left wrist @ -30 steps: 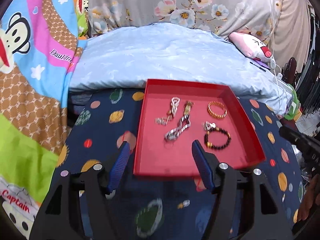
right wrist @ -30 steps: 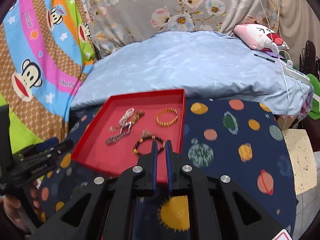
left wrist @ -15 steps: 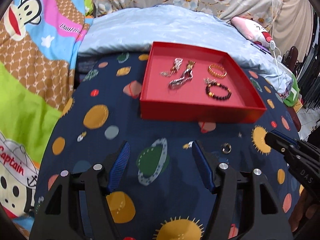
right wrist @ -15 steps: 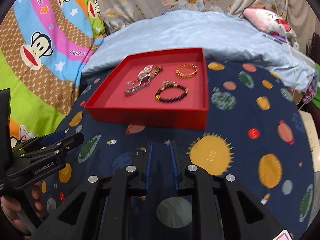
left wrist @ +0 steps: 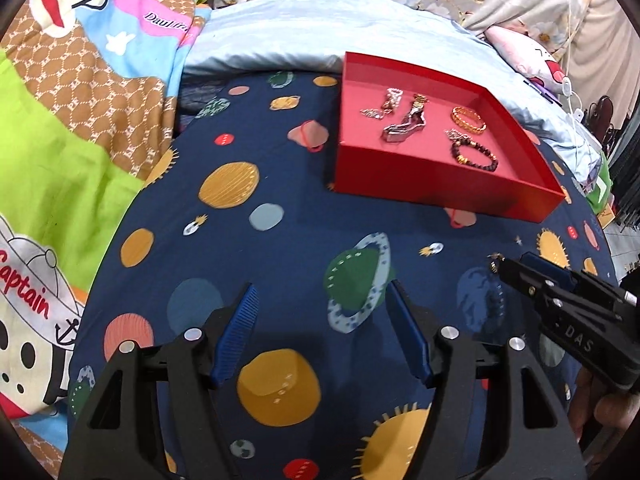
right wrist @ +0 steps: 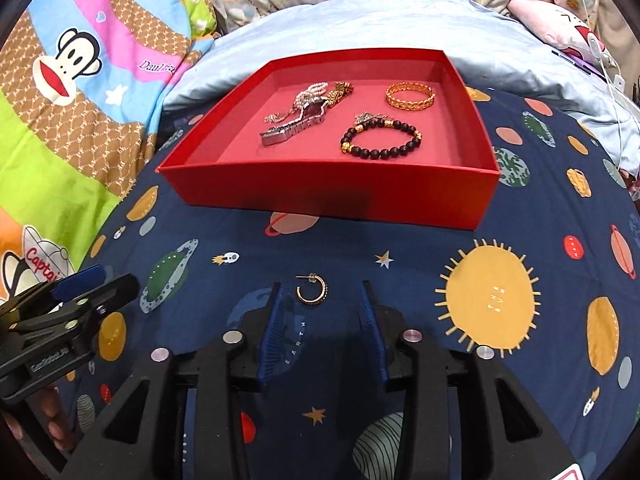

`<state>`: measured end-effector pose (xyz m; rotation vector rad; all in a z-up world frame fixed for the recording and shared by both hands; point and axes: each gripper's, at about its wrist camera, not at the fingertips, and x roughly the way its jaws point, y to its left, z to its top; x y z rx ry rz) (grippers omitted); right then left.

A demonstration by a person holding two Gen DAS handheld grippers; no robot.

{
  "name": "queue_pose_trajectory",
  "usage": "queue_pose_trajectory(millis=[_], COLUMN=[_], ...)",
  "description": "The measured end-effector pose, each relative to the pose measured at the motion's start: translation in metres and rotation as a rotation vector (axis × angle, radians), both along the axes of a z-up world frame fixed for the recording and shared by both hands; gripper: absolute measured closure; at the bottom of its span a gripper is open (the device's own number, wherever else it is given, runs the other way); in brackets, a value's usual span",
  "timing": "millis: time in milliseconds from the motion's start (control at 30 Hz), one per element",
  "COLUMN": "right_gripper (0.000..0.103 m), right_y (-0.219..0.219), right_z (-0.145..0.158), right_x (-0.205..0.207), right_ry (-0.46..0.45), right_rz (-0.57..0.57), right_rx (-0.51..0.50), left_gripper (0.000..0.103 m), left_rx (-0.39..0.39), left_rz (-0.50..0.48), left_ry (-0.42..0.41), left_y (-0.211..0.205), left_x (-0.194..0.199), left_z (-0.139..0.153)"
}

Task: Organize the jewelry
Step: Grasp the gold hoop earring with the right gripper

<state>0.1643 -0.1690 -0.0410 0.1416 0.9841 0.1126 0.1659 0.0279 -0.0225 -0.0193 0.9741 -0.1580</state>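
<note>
A small gold hoop earring (right wrist: 312,290) lies on the dark blue space-print sheet, just ahead of and between the tips of my right gripper (right wrist: 322,294), whose jaws are opening without touching it. A red tray (right wrist: 332,190) beyond holds a silver watch (right wrist: 294,128), a gold bangle (right wrist: 410,96) and a dark bead bracelet (right wrist: 382,142). My left gripper (left wrist: 322,294) hangs open over bare sheet, with nothing between its fingers. In the left wrist view the right gripper (left wrist: 520,270) enters from the right, and the tray (left wrist: 440,188) sits farther back.
A pale blue pillow (right wrist: 380,20) lies behind the tray. A cartoon-monkey blanket (right wrist: 80,60) covers the left side. A pink plush toy (right wrist: 568,32) and white cables sit at the far right. A hand shows under each gripper's handle.
Both grippers have pulled back from the tray and sunk toward the sheet. The right gripper's jaws, shut a second ago, have spread apart, and the earring now lies between their tips.
</note>
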Motion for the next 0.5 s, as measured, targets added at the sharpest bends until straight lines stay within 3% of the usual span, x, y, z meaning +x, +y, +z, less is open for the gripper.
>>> queue_pose_trajectory(millis=[200, 333, 500], right_gripper=[0.064, 0.088, 0.088], right_y=[0.01, 0.013, 0.002], right_z=[-0.005, -0.005, 0.005], right_x=[0.002, 0.004, -0.004], right_ry=[-0.006, -0.011, -0.028], right_rz=[0.016, 0.016, -0.011], right_rx=[-0.054, -0.098, -0.074], left_gripper=[0.039, 0.038, 0.038], left_rx=[0.022, 0.024, 0.023], left_rz=[-0.01, -0.011, 0.025], left_ry=[-0.003, 0.006, 0.013], left_y=[0.007, 0.011, 0.027], left_x=[-0.011, -0.019, -0.022], left_z=[0.0, 0.0, 0.0])
